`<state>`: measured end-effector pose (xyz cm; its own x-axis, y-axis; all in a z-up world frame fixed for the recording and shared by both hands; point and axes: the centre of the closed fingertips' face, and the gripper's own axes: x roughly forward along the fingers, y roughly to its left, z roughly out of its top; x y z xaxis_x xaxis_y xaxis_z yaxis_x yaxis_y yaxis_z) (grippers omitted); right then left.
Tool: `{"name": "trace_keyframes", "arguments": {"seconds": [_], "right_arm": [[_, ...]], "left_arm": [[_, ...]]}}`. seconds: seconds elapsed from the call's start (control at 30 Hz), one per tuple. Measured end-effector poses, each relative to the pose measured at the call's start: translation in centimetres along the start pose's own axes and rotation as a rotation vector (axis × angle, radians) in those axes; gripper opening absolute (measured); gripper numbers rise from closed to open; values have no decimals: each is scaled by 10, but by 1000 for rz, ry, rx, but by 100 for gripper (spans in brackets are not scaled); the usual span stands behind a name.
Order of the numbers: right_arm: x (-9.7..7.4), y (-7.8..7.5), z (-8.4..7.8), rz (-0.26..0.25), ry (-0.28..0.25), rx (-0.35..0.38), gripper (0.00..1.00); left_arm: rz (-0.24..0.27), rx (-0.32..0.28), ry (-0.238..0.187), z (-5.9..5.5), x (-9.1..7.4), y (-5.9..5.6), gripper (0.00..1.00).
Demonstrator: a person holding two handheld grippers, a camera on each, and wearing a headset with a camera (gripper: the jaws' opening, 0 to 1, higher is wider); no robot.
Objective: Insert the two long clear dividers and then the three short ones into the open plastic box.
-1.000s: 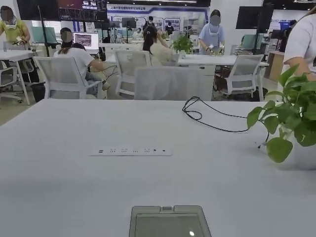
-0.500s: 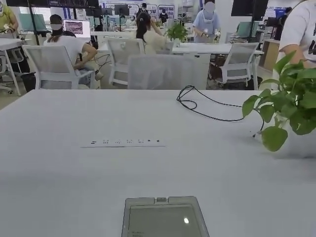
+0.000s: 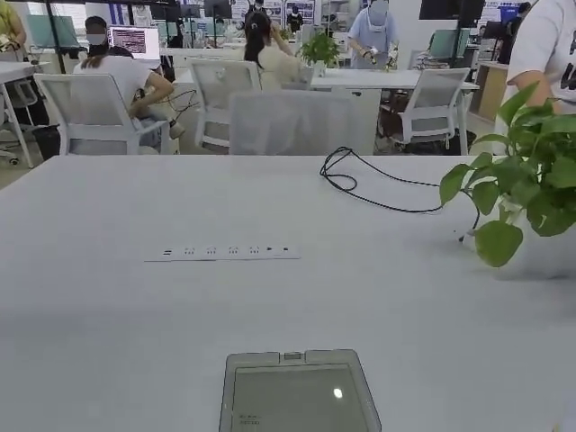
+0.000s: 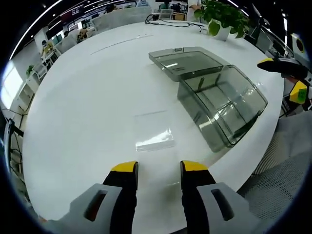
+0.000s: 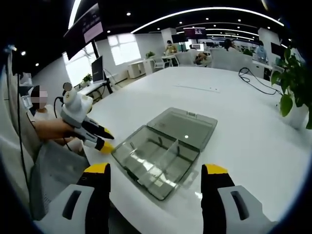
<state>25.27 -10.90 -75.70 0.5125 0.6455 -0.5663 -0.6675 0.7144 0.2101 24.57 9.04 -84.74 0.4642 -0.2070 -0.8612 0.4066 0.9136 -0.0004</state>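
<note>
While left claw (image 4: 159, 166) points released at clear dividers (image 4: 153, 139) on desk (image 4: 87, 97), right claw (image 5: 155, 168), jaws wide apart, faces open plastic box (image 5: 161, 151).

The left gripper (image 4: 159, 167) has two black jaws capped with yellow tips. Each jaw rises from a grey moulded housing with a dark rounded slot in it. The right gripper (image 5: 156, 168) is built the same way, with black jaws, yellow tips and grey slotted housings. In the right gripper view, on the near left, the left gripper's body is a white rounded shell, from which its black jaws taper to yellow points.
</note>
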Motion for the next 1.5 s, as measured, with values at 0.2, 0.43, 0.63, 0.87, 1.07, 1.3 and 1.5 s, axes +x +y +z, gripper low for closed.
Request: {"name": "trace_keyframes", "arguments": {"seconds": [0.2, 0.43, 0.63, 0.87, 1.07, 1.3, 1.5], "right_arm": [[1, 1, -2, 1, 10, -1, 76], [1, 1, -3, -3, 14, -4, 76], [1, 2, -3, -3, 15, 2, 76], [1, 2, 0, -5, 9, 42, 74], [2, 2, 10, -14, -25, 91, 70], [7, 8, 25, -10, -72, 139, 63], [15, 23, 33, 19, -94, 163, 57]], "left_arm": [[2, -18, 20, 1, 1, 2, 33], [1, -33, 35, 0, 1, 2, 32], [-12, -81, 24, 0, 0, 4, 31], [-7, -91, 21, -1, -3, 4, 30], [-6, -130, -80, 11, -12, 5, 30], [-8, -156, -213, 25, -25, 5, 30], [-30, -175, -311, 31, -36, -3, 30]]}}
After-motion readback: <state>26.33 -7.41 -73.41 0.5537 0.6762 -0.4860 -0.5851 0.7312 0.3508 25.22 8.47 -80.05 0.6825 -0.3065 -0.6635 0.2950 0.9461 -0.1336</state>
